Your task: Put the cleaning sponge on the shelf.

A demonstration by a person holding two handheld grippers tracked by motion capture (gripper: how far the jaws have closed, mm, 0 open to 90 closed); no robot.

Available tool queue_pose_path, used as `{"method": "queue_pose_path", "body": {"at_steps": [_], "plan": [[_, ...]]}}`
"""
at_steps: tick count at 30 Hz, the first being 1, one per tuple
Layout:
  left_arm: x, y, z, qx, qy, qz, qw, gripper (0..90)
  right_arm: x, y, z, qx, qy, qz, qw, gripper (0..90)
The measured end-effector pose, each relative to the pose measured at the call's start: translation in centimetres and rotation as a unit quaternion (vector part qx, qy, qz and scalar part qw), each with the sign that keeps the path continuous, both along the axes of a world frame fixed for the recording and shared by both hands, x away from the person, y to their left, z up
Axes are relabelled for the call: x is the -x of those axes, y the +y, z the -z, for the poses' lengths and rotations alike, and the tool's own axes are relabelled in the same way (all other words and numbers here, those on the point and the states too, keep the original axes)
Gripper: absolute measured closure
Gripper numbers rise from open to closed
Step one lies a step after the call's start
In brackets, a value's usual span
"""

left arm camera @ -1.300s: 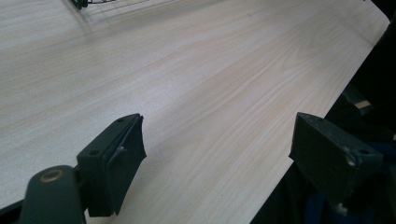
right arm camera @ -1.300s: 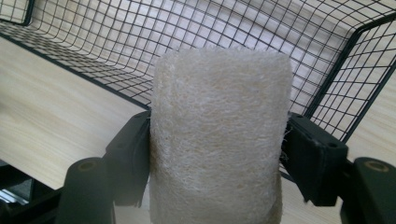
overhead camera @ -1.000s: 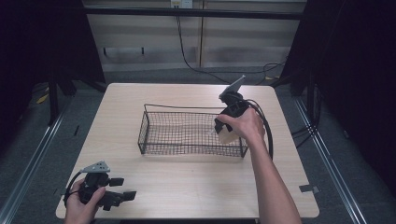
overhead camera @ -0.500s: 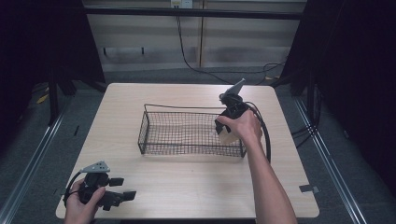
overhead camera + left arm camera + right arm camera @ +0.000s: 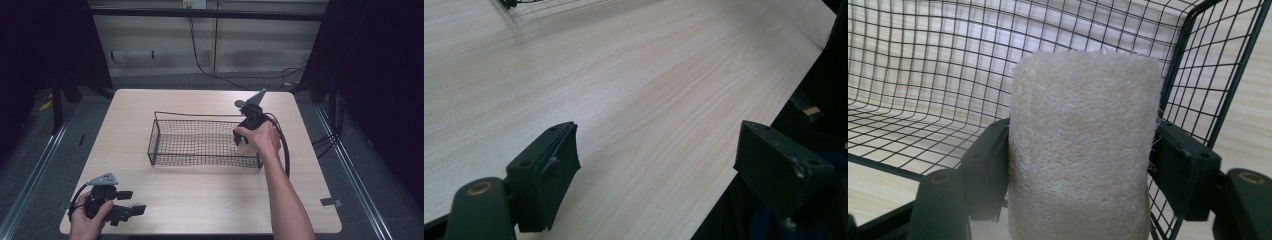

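A cream loofah sponge [image 5: 1083, 150] is clamped between the two black jaws of my right gripper [image 5: 1080, 165], which is shut on it. In the high view this gripper [image 5: 243, 141] hangs over the right end of a black wire basket [image 5: 200, 142], the pale loofah sponge [image 5: 243, 146] just peeking out under the hand. The right gripper view has the sponge inside the basket's right end, mesh [image 5: 923, 65] behind and beside it. My left gripper [image 5: 131, 207] rests at the table's front left corner, jaws wide open over bare wood [image 5: 659, 100].
The light wooden table [image 5: 210, 195] has bare room in front of the basket and to its left. A cable [image 5: 286, 150] loops from the right gripper along the basket's right side. The table's front edge [image 5: 774, 100] lies close to the left gripper. Dark floor surrounds the table.
The right hand has shifted slightly leftward and lower with the sponge, into the basket's right end. The left gripper has stayed still.
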State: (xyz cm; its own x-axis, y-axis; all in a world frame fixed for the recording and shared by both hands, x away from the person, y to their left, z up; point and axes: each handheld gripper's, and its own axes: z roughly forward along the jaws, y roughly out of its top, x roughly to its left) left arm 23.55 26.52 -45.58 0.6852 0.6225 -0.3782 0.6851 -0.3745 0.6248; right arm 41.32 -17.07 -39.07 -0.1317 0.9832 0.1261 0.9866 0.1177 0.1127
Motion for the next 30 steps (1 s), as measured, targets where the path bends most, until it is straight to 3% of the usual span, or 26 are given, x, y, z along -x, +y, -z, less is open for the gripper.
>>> {"method": "queue_pose_path", "body": {"at_steps": [9, 20, 30], "plan": [[0.0, 0.0, 0.0, 0.002, 0.002, -0.002, 1.0, 17.4, 0.0, -0.5, 1.1, -0.005, 0.007, 0.017, 0.9998, 30.5], [0.0, -0.1, 0.0, 0.002, 0.001, -0.002, 1.0, 17.4, -0.1, -0.9, 1.9, 0.016, 0.01, 0.036, 0.9992, 30.3], [0.0, -0.1, 0.0, 0.001, 0.001, -0.001, 1.0, 17.4, -0.1, -0.9, 2.6, 0.012, 0.012, 0.052, 0.9985, 30.1]]}}
